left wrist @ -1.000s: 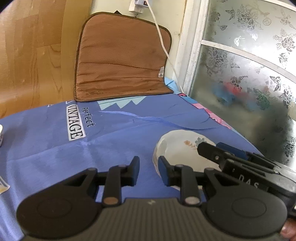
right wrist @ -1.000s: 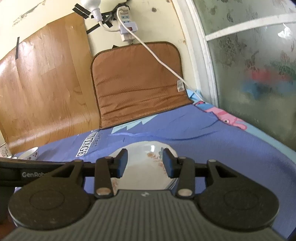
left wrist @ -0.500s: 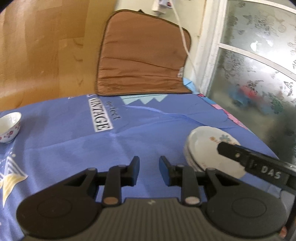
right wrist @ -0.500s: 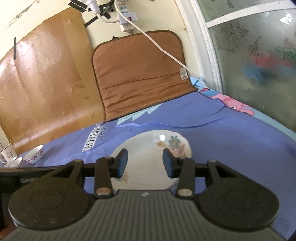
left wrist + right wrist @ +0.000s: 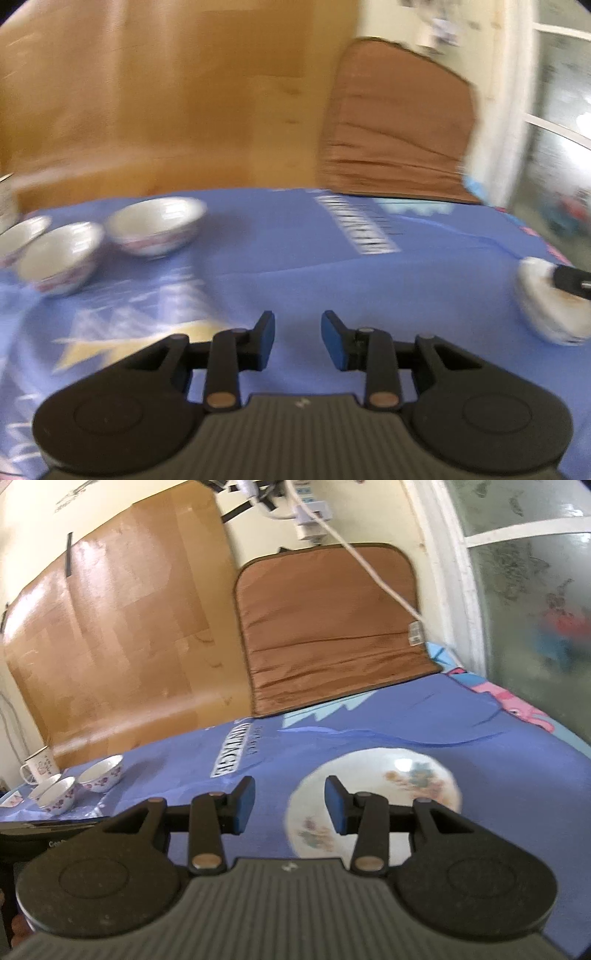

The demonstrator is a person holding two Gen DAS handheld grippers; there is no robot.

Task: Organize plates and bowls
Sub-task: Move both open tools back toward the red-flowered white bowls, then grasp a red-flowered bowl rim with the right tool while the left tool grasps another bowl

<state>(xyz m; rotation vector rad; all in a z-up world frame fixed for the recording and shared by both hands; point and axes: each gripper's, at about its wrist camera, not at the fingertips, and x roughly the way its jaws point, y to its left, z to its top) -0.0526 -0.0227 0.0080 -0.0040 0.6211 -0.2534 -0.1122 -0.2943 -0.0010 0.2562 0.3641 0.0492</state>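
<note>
Two handheld grippers hover over a blue printed cloth. The left gripper has nothing between its jaws, which have just been widening. The right gripper is parted and empty, low over the near left rim of a white floral plate. Three small floral bowls sit clustered far left, a mug behind them. A brown mat leans against the wall.
</note>
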